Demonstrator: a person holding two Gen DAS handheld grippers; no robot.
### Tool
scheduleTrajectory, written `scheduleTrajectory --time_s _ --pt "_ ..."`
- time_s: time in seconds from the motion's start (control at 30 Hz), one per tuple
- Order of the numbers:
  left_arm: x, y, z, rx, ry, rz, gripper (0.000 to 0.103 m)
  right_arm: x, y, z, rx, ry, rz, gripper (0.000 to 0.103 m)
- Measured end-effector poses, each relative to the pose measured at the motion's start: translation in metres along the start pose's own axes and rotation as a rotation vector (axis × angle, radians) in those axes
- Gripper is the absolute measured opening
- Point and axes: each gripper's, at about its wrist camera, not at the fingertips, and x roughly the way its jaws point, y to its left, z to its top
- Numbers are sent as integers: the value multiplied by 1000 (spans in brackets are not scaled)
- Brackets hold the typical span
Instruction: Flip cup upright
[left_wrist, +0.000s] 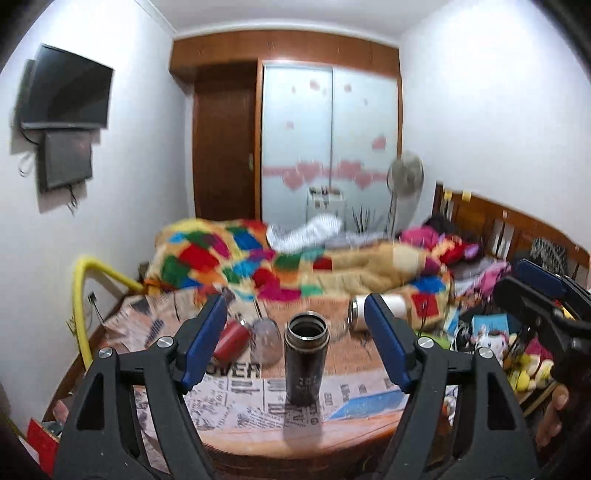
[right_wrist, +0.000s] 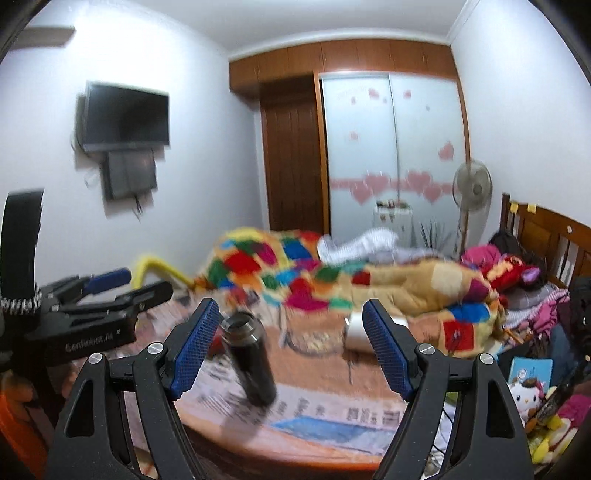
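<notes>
A black steel flask cup (left_wrist: 306, 362) stands upright, mouth up, on the newspaper-covered round table (left_wrist: 258, 435); it also shows in the right wrist view (right_wrist: 252, 362). My left gripper (left_wrist: 295, 339) is open, its blue pads either side of the cup without touching it. My right gripper (right_wrist: 288, 343) is open and empty, the cup just inside its left pad. A white cup (left_wrist: 380, 312) lies on its side at the back right, also in the right wrist view (right_wrist: 360, 334). A red cup (left_wrist: 232, 338) lies on its side at the back left.
A clear glass (left_wrist: 265, 341) lies beside the red cup. A bed with a patchwork quilt (left_wrist: 295, 266) is behind the table. Toys and clutter (left_wrist: 517, 350) are to the right. My right gripper appears at the left wrist view's right edge (left_wrist: 543, 295).
</notes>
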Motion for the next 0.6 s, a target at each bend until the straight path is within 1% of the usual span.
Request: scheduleTrajectory --time_s 0.1,0.17,0.23,0.3,0.4,0.43,0.47,0.53,0.6 --pt "-34 4 1 -20 -69 4 78 -21 7 8 4 -69 11 78" --pt "-50 5 1 -28 -99 10 78 -33 12 10 8 -103 16 79" --pt "-66 5 0 -37 -128 11 80 -39 14 10 15 -123 24 81" --pt "-76 4 -2 -37 -153 18 87 -44 17 8 21 -134 30 84" --pt "-89 2 -5 -29 -186 38 90 -48 22 3 11 -135 19 85" --pt "-92 2 -6 -31 -188 41 91 -47 25 1 4 -131 10 88" --pt "-94 3 -7 -38 -189 40 94 -49 25 0 2 -131 6 93" --pt "-98 4 -10 -50 -194 39 98 -52 27 -2 -3 -134 -7 99" --pt "-100 5 -11 -57 -196 46 101 -53 29 -4 -9 -136 -21 103"
